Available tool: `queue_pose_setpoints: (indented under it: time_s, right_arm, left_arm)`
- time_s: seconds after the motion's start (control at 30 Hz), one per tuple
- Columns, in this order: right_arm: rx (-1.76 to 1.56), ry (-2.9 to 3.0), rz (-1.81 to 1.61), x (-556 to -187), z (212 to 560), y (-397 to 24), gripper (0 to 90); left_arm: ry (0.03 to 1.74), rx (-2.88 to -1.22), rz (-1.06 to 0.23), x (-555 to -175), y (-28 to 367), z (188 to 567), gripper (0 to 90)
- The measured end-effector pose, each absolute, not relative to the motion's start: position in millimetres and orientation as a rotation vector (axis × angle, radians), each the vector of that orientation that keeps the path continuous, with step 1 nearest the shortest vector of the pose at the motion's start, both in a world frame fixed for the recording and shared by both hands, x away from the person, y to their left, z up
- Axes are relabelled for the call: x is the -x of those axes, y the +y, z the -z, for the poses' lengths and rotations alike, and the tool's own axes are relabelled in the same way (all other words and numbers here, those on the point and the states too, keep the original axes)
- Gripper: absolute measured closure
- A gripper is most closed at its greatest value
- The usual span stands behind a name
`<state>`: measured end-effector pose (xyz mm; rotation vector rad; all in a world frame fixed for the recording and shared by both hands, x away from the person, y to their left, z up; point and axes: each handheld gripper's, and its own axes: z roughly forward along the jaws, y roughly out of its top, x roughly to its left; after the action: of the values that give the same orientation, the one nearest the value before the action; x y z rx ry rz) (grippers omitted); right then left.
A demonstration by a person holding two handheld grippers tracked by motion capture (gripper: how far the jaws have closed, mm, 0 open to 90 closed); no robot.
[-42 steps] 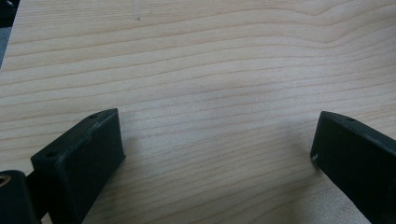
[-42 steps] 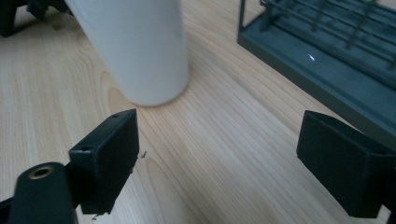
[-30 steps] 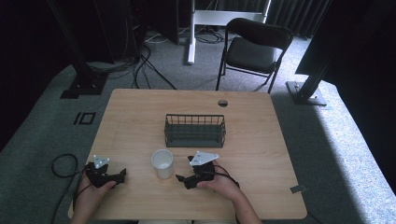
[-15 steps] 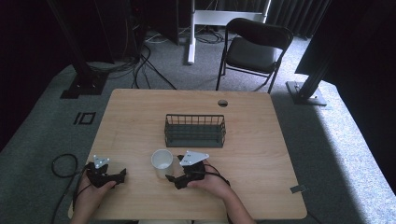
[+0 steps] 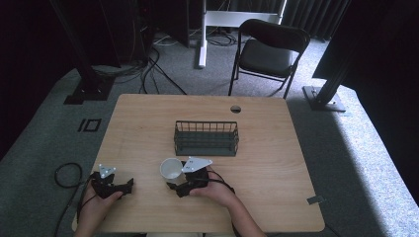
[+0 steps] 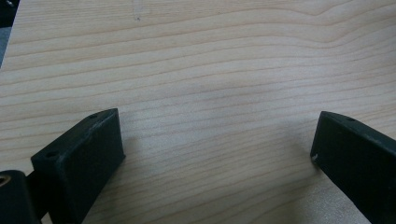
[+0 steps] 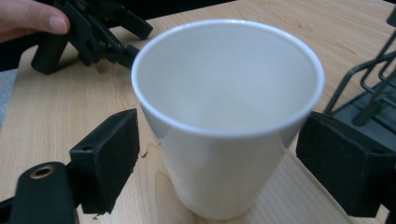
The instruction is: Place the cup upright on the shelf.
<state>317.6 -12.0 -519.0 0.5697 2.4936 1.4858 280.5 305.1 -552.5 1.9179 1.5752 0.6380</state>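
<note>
White cup (image 7: 229, 116) upright between wide-apart jaws of right tool (image 7: 219, 158), unclamped; left tool (image 6: 215, 154) agape over bare table (image 6: 210, 56).

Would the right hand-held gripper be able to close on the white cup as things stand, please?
Probably yes. The right hand-held gripper is open, with one jaw on each side of the upright white cup and nothing between them. The wire basket stands apart behind the cup, out of the way.
</note>
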Motion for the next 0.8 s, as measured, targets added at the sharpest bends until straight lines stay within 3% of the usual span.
queue_pose_setpoints:
  time_s: [0.8]
  right_arm:
    - [-0.608,2.406,-1.551,-318,501,2,19.8]
  left_arm:
    - [1.565,-1.924,-0.634,-281,306,552,2.8]
